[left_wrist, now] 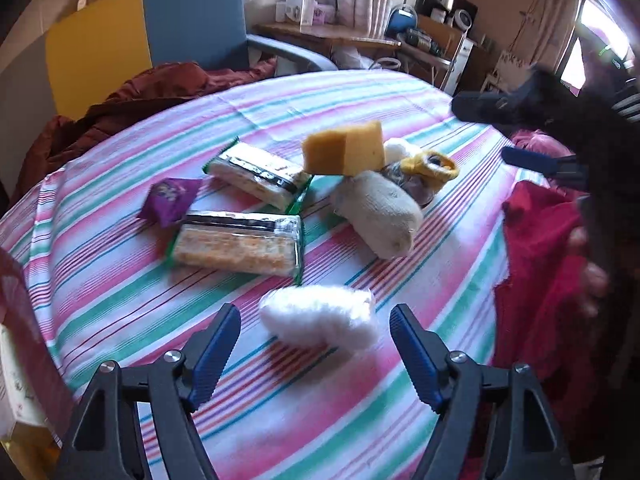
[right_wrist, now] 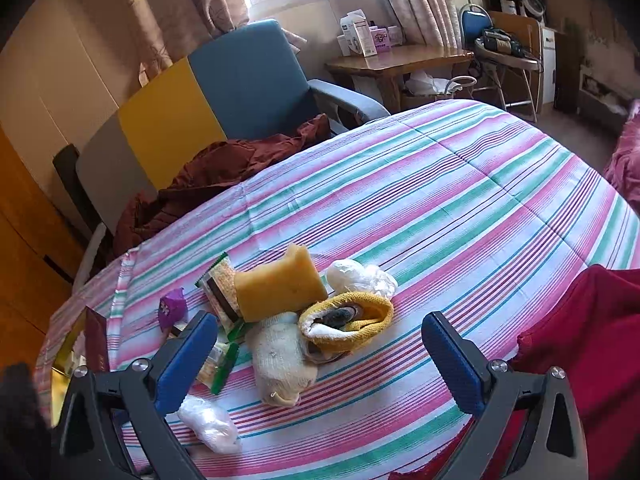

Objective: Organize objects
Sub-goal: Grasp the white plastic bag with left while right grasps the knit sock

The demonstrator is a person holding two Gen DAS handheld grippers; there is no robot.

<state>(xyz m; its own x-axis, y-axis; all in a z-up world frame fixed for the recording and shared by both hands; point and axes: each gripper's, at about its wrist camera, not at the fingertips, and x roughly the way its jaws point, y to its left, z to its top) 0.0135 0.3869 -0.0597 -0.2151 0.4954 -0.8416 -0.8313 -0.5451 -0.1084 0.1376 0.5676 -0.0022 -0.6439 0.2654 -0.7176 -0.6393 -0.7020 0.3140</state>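
My left gripper point(left_wrist: 316, 344) and right gripper point(right_wrist: 320, 360) both gape empty; white fluffy bundle point(left_wrist: 320, 316) lies loose between left's fingers. Striped tablecloth point(right_wrist: 460, 184) beyond clutter lies open.

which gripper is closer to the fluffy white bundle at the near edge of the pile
Left. The left gripper stands open just short of the fluffy white bundle, which lies in front of its gap. The right gripper is off to the side, beyond the yellow sponge.
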